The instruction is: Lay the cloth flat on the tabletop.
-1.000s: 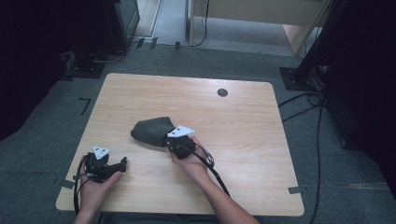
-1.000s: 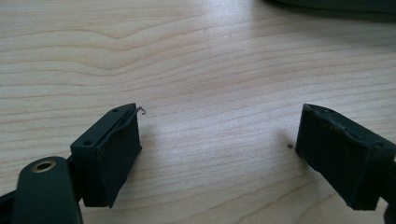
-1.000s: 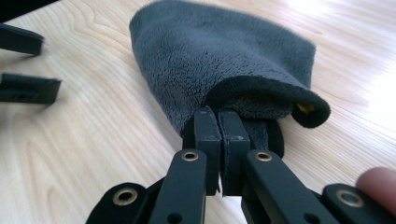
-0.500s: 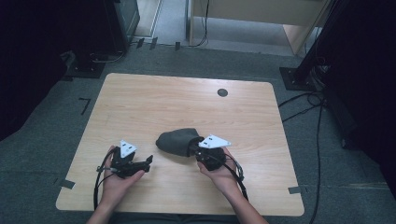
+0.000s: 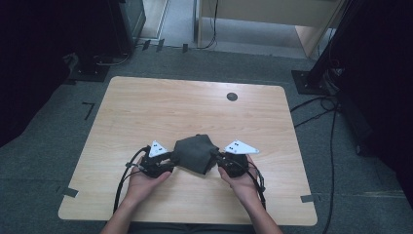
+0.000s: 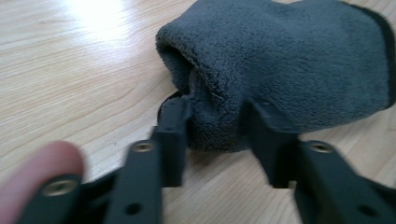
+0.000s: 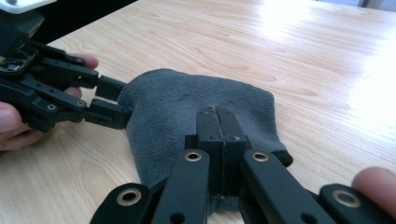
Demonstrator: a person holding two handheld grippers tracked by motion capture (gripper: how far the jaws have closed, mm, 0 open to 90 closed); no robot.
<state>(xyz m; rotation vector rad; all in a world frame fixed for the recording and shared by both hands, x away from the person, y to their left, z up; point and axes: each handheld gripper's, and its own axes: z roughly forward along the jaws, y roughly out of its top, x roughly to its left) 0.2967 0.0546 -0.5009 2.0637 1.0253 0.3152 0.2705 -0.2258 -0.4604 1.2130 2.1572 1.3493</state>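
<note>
A dark grey fleece cloth (image 5: 195, 153) lies bunched on the wooden table (image 5: 195, 102), near its front middle. My left gripper (image 5: 168, 158) is at the cloth's left side. In the left gripper view its jaws (image 6: 217, 121) have just been closing and now pinch a thick fold of the cloth (image 6: 289, 70) between them. My right gripper (image 5: 216, 158) holds the cloth's right side. In the right gripper view its jaws (image 7: 218, 116) are pressed together on the near edge of the cloth (image 7: 187, 107), and the left gripper (image 7: 114, 102) bites the far edge.
A small black round grommet (image 5: 232, 96) sits in the table top near the back edge. Cables (image 5: 321, 107) run over the grey floor to the right of the table. Dark stands and cabinets are behind and to both sides.
Both hands have moved right along the table's front, and the right gripper has dragged the cloth with it. The left gripper has come up to the cloth's left side and closed on a fold.
</note>
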